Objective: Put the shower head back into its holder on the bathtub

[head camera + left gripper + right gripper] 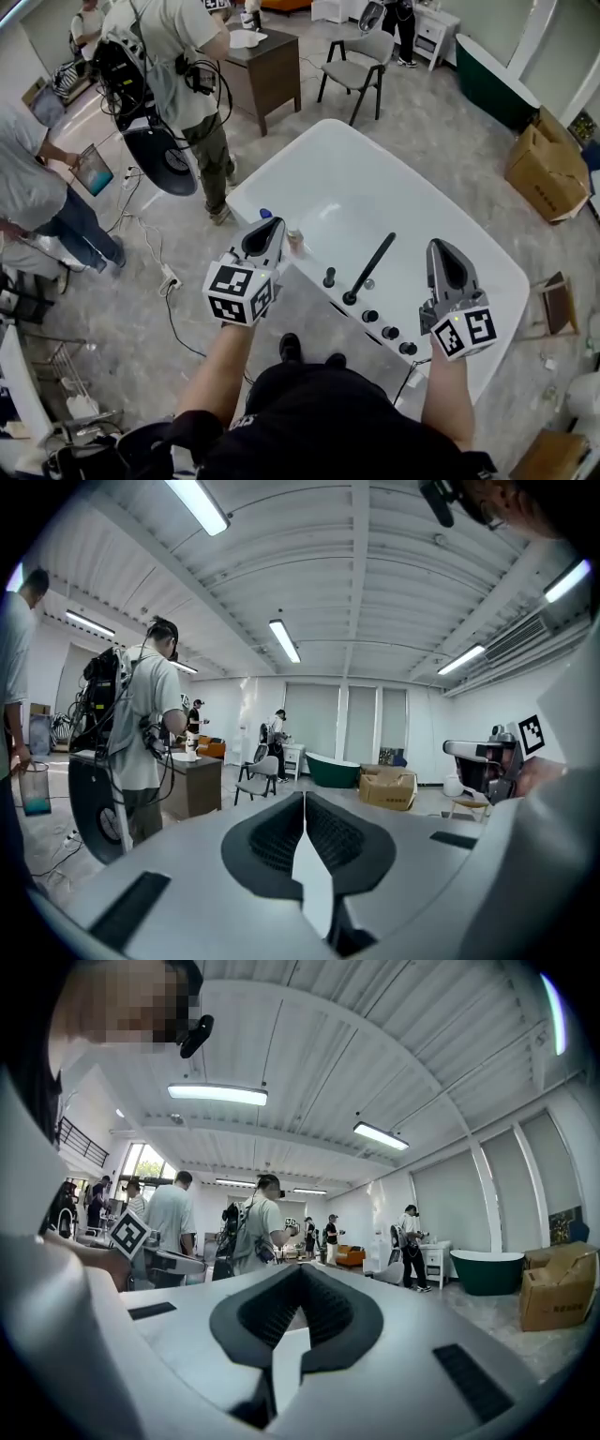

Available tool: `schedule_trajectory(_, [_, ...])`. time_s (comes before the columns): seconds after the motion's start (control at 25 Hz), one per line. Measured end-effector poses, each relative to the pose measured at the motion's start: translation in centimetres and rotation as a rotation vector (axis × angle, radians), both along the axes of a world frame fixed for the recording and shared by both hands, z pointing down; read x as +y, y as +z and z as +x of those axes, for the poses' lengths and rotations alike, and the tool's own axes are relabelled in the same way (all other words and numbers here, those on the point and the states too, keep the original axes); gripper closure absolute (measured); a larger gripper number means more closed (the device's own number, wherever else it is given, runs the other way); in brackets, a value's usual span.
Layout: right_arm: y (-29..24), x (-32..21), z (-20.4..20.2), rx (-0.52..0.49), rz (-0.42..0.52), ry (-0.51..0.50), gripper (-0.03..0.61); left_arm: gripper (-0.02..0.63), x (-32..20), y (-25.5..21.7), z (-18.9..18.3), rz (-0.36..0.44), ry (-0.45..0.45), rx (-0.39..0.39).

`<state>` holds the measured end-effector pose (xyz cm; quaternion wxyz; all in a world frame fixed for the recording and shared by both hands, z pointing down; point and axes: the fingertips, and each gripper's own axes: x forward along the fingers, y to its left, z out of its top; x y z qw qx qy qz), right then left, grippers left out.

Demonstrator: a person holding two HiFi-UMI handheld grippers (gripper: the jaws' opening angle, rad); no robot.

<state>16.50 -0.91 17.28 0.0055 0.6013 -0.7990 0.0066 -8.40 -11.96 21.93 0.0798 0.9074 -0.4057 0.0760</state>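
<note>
Shower head (372,267) stands slanted at the near rim of the white bathtub (319,159), beside black knobs (390,333). Left hand-held gripper (270,225) and right hand-held gripper (442,248) are both closed and empty, one on each side of it.

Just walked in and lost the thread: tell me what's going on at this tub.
A person holds a claw in each hand above the near rim of the white bathtub. The left claw and right claw are both shut and empty. The black shower head rests at the rim beside the black knobs, touched by neither; whether it is properly seated is unclear.
</note>
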Motion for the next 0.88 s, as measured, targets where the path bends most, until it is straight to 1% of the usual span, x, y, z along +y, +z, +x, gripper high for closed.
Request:
schedule_trajectory(0.08, [-0.6,-0.7,0.2,-0.018,0.016,0.002,0.568,0.591,-0.8,-1.0,1.1,0.022,0.014,-0.003])
schedule_trajectory(0.2, [-1.4,-1.7,0.4,-0.004,0.042,0.01,0.568,0.592,-1.7,-2.5,3.2,0.062,0.047,-0.022])
schedule_trajectory(0.28, [-1.4,-1.7,0.4,-0.002,0.045,0.01,0.568,0.592,-1.6,-3.1,3.9,0.075,0.062,-0.026])
schedule_trajectory(0.48, [-0.4,-0.2,1.0,-0.022,0.024,0.032,0.568,0.592,-0.3,-3.2,4.4,0.067,0.086,-0.03])
schedule_trajectory(0.72, [0.7,1.5,2.6,-0.045,-0.01,0.071,0.568,0.592,0.7,-2.4,4.0,0.045,0.072,-0.034])
schedule_trajectory(0.88, [0.0,1.8,2.9,-0.038,-0.002,0.071,0.568,0.592,1.2,-2.3,4.5,0.039,0.071,-0.036])
